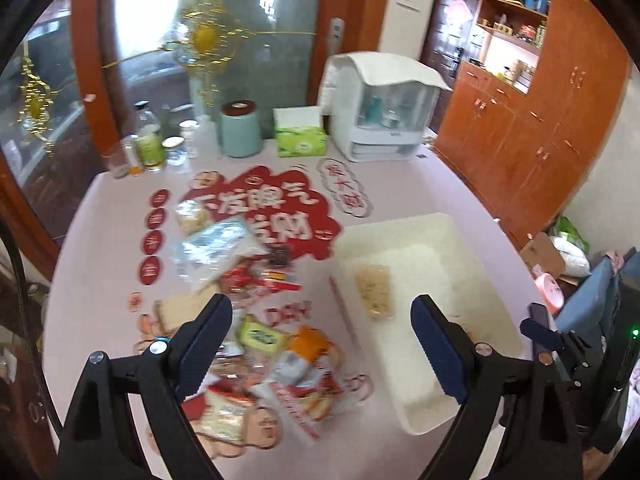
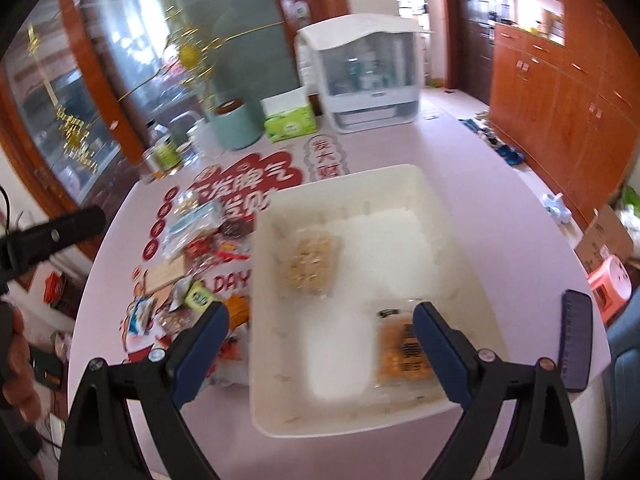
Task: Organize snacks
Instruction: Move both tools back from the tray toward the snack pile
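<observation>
A pile of wrapped snacks (image 1: 256, 320) lies on the pink table, left of a white tray (image 1: 416, 264). One beige snack pack (image 1: 374, 290) lies in the tray. My left gripper (image 1: 322, 344) hangs open above the pile's right edge, with nothing between its fingers. In the right wrist view the tray (image 2: 380, 232) holds the beige pack (image 2: 310, 264) and an orange pack (image 2: 400, 352). My right gripper (image 2: 322, 350) stands open over the tray's near half, its right finger just over the orange pack. The pile (image 2: 200, 264) lies to its left.
At the table's far side stand a teal canister (image 1: 240, 130), a green tissue box (image 1: 300, 136), a white cabinet-like box (image 1: 380, 112) and bottles (image 1: 150, 140). Wooden cabinets (image 1: 540, 140) line the right wall. A hand (image 2: 16, 360) shows at the left.
</observation>
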`<state>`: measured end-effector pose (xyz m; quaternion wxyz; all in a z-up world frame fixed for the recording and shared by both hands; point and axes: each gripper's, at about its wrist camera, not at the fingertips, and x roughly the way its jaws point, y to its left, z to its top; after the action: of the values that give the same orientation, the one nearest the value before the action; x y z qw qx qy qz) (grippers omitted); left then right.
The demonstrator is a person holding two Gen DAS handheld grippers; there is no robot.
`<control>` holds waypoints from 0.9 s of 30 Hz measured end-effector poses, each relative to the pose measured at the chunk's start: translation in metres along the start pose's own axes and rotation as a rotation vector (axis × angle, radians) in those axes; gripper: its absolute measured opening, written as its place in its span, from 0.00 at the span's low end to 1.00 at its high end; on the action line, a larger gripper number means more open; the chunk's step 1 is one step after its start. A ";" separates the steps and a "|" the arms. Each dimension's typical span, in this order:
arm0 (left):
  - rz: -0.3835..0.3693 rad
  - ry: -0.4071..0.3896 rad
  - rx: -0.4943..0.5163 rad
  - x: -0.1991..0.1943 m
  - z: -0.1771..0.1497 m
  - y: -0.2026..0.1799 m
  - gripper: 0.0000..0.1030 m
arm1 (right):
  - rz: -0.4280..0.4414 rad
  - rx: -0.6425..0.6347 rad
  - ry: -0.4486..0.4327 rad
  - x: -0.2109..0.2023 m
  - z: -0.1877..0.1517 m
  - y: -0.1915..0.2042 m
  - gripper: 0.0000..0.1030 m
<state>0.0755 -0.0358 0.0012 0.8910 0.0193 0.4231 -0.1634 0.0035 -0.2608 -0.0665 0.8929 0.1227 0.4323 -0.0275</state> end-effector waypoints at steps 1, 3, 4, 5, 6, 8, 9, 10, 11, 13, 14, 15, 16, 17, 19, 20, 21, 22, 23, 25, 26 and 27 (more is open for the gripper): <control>0.008 -0.005 -0.004 -0.003 0.000 0.008 0.88 | 0.005 -0.013 0.003 0.000 -0.001 0.006 0.91; 0.036 -0.017 -0.016 -0.011 -0.004 0.028 0.88 | 0.017 -0.051 0.010 0.002 -0.001 0.026 0.91; 0.053 -0.023 -0.025 -0.014 -0.006 0.040 0.88 | 0.022 -0.064 0.008 0.003 -0.001 0.035 0.91; 0.065 -0.027 -0.032 -0.017 -0.007 0.049 0.88 | 0.029 -0.076 0.007 0.003 0.000 0.043 0.91; 0.076 -0.028 -0.038 -0.018 -0.007 0.059 0.88 | 0.039 -0.087 0.007 0.004 -0.001 0.051 0.91; 0.103 -0.030 -0.051 -0.021 -0.011 0.081 0.88 | 0.059 -0.101 0.013 0.007 0.000 0.066 0.91; 0.115 -0.028 -0.056 -0.021 -0.012 0.091 0.88 | 0.071 -0.108 0.019 0.010 -0.001 0.075 0.91; 0.127 -0.025 -0.062 -0.022 -0.014 0.101 0.88 | 0.082 -0.116 0.024 0.012 -0.001 0.081 0.91; 0.138 -0.020 -0.070 -0.021 -0.016 0.112 0.88 | 0.098 -0.125 0.030 0.015 -0.001 0.088 0.91; 0.150 -0.005 -0.085 -0.018 -0.020 0.131 0.88 | 0.137 -0.147 0.050 0.022 -0.005 0.105 0.90; 0.154 0.005 -0.092 -0.014 -0.022 0.141 0.88 | 0.139 -0.156 0.060 0.025 -0.007 0.112 0.90; 0.158 0.017 -0.099 -0.010 -0.025 0.149 0.88 | 0.138 -0.166 0.071 0.030 -0.009 0.119 0.90; 0.162 0.030 -0.105 -0.006 -0.027 0.157 0.88 | 0.133 -0.178 0.093 0.037 -0.013 0.128 0.90; 0.163 0.047 -0.112 0.001 -0.031 0.166 0.88 | 0.133 -0.183 0.106 0.042 -0.017 0.133 0.90; 0.161 0.080 -0.118 0.015 -0.038 0.181 0.88 | 0.122 -0.197 0.142 0.055 -0.025 0.146 0.90; 0.158 0.095 -0.120 0.021 -0.041 0.186 0.88 | 0.117 -0.202 0.155 0.059 -0.029 0.150 0.90; 0.155 0.117 -0.121 0.031 -0.045 0.192 0.88 | 0.113 -0.208 0.168 0.064 -0.033 0.155 0.90; 0.153 0.136 -0.122 0.039 -0.049 0.195 0.88 | 0.103 -0.219 0.186 0.072 -0.038 0.162 0.90; 0.149 0.155 -0.123 0.048 -0.053 0.199 0.88 | 0.093 -0.224 0.197 0.076 -0.040 0.164 0.90; 0.141 0.199 -0.123 0.069 -0.061 0.207 0.88 | 0.059 -0.244 0.228 0.091 -0.048 0.173 0.90; 0.138 0.219 -0.122 0.078 -0.065 0.210 0.88 | 0.042 -0.251 0.238 0.096 -0.052 0.175 0.90; 0.133 0.235 -0.121 0.086 -0.068 0.213 0.88 | 0.026 -0.254 0.246 0.101 -0.055 0.177 0.90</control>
<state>0.1407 0.1537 -0.1297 0.8438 0.0126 0.5314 -0.0746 0.0519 -0.0702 -0.1436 0.8418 0.0167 0.5369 0.0542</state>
